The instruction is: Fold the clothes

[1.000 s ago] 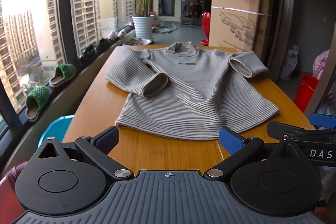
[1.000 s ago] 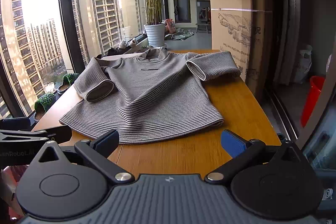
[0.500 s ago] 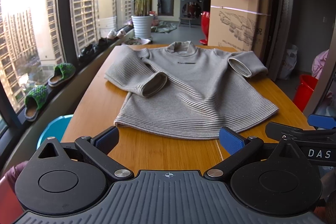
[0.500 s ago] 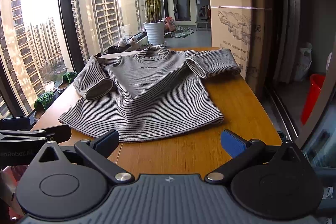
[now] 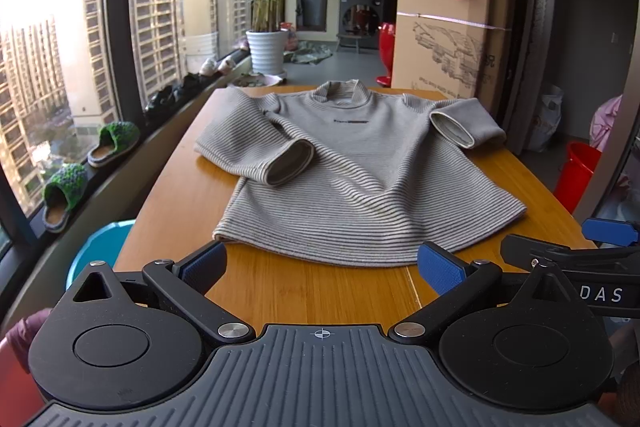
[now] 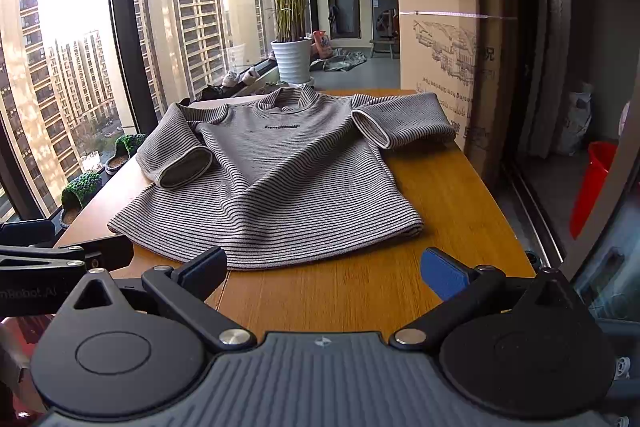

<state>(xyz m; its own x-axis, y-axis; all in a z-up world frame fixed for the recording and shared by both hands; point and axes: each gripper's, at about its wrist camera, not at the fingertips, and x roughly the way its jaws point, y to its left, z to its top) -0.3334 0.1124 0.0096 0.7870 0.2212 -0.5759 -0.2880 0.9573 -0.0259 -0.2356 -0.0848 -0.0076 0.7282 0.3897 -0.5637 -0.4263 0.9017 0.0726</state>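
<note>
A grey striped short-sleeved sweater (image 5: 360, 171) lies face up on the wooden table (image 5: 320, 291), collar away from me, both sleeves folded in over the chest. It also shows in the right wrist view (image 6: 280, 183). My left gripper (image 5: 322, 265) is open and empty, just short of the hem's near left part. My right gripper (image 6: 324, 267) is open and empty, just short of the hem's near right part. The right gripper's side shows at the right edge of the left wrist view (image 5: 572, 255).
A tall cardboard box (image 5: 448, 47) with a plush goose on top stands at the table's far right. A potted palm (image 5: 266, 47) stands beyond the table. Slippers (image 5: 112, 143) lie on the window sill at left. A blue tub (image 5: 100, 251) and a red bucket (image 5: 576, 175) stand beside the table.
Both grippers have moved slightly forward toward the sweater's hem. The sweater has not moved.
</note>
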